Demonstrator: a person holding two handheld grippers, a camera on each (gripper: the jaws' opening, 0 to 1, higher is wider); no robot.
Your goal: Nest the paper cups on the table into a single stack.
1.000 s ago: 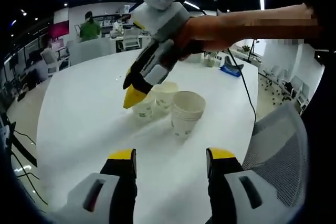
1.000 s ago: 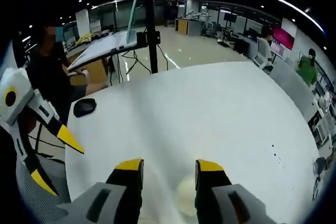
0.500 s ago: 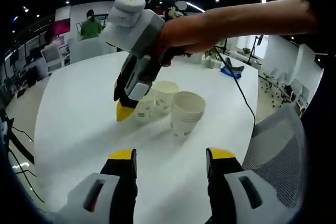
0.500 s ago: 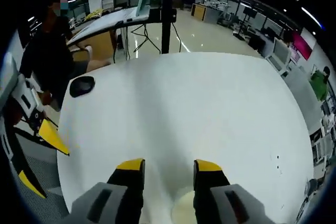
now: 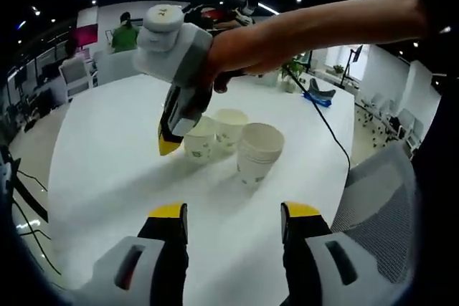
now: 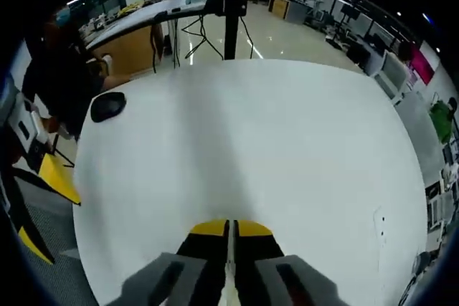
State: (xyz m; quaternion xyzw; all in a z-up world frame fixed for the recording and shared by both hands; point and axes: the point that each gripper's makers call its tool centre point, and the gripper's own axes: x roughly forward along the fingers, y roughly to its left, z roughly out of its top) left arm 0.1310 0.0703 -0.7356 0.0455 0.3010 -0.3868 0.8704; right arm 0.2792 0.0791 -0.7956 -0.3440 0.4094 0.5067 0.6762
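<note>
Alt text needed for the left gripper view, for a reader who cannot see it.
The right tool, held from above, pinches the rim of a paper cup on a round white table. Another cup and a short stack of cups stand beside it; the left tool hangs open in front.

Grey hand-held gripper [image 5: 169, 144], yellow tips, black cable

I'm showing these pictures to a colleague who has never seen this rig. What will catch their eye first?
In the left gripper view, the right gripper reaches in on a person's bare forearm, its yellow tips at the nearest of two single paper cups. Beside them stands a short nested stack on the round white table. In the right gripper view, its jaws are pinched on a thin cup rim.
</note>
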